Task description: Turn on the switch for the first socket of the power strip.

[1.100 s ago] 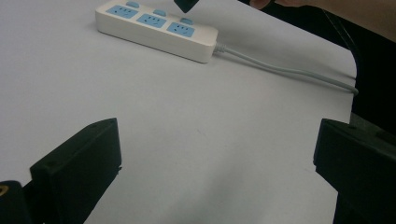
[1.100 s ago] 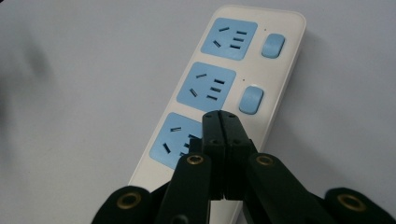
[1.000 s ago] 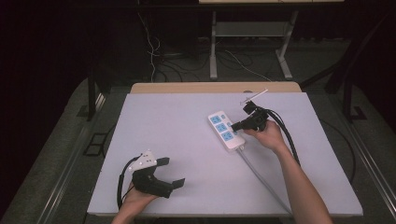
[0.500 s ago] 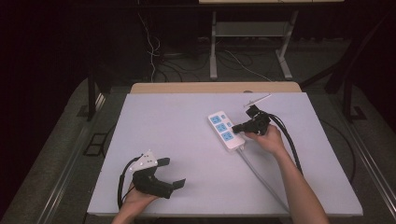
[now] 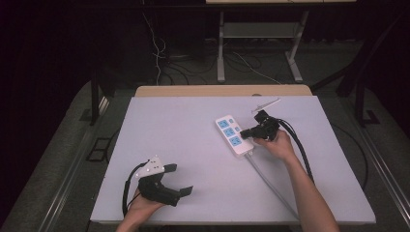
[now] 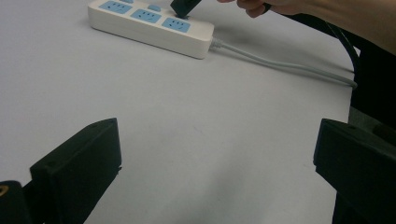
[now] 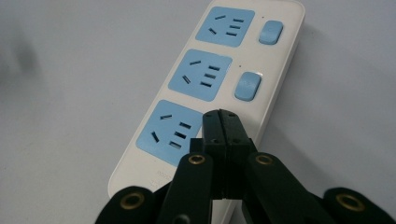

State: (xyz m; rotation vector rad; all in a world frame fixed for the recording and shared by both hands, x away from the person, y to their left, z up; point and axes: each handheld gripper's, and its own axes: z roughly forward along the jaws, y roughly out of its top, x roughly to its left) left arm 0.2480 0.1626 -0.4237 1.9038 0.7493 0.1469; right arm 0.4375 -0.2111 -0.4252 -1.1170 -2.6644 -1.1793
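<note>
Nearest you, your left gripper (image 5: 180, 180) rests on the white table (image 5: 193, 125) near its front edge, jaws spread wide with nothing between them. Farther off, right of centre, lies the white power strip (image 5: 234, 136) with three blue sockets. Your right gripper (image 7: 222, 122), jaws pressed together and empty, has its tips at the strip's switch (image 7: 247, 86) side, beside the nearest socket (image 7: 171, 131).

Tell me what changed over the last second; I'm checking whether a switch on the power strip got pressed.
Little changed. The right tongs, shut with nothing between them, edged slightly along the power strip and now sit over its nearest switch position, which they cover; whether it got pressed can't be told. The power strip, its cable and the open left tongs stayed put.
</note>
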